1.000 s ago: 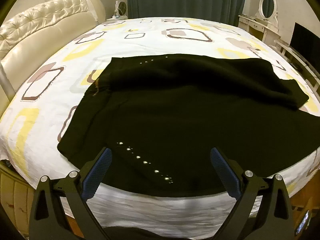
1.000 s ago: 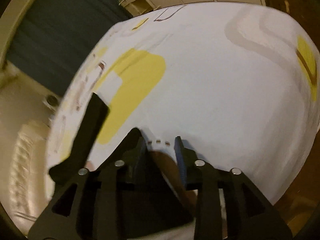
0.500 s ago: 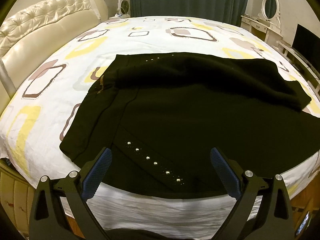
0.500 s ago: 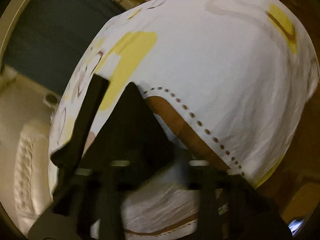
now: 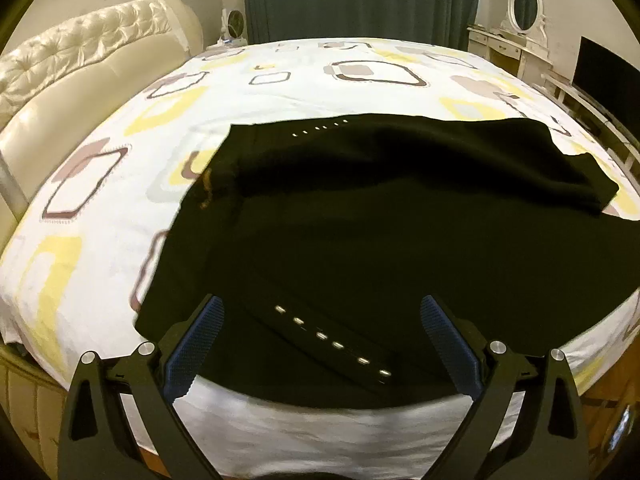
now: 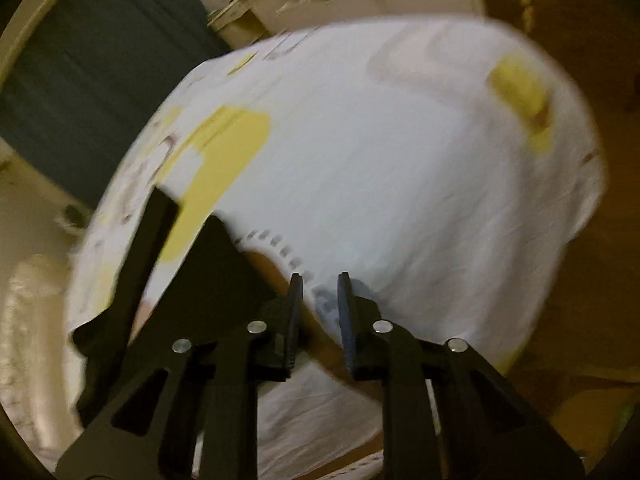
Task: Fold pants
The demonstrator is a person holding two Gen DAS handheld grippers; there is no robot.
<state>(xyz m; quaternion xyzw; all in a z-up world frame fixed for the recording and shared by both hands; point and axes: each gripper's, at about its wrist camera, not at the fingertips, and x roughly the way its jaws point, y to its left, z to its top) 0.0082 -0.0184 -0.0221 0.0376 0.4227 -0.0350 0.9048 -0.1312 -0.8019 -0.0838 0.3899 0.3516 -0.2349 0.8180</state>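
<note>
Lying spread over the patterned bedsheet (image 5: 120,216), the black pants (image 5: 380,240) sit just ahead of the left gripper (image 5: 320,338), whose jaws stand wide apart and empty. The right gripper (image 6: 319,300) has its jaws opening a narrow gap with only sheet between them, a corner of black cloth just to its left

Motion blur smeared the right wrist view; the pants (image 5: 400,240) ran past the frame's right edge.
</note>
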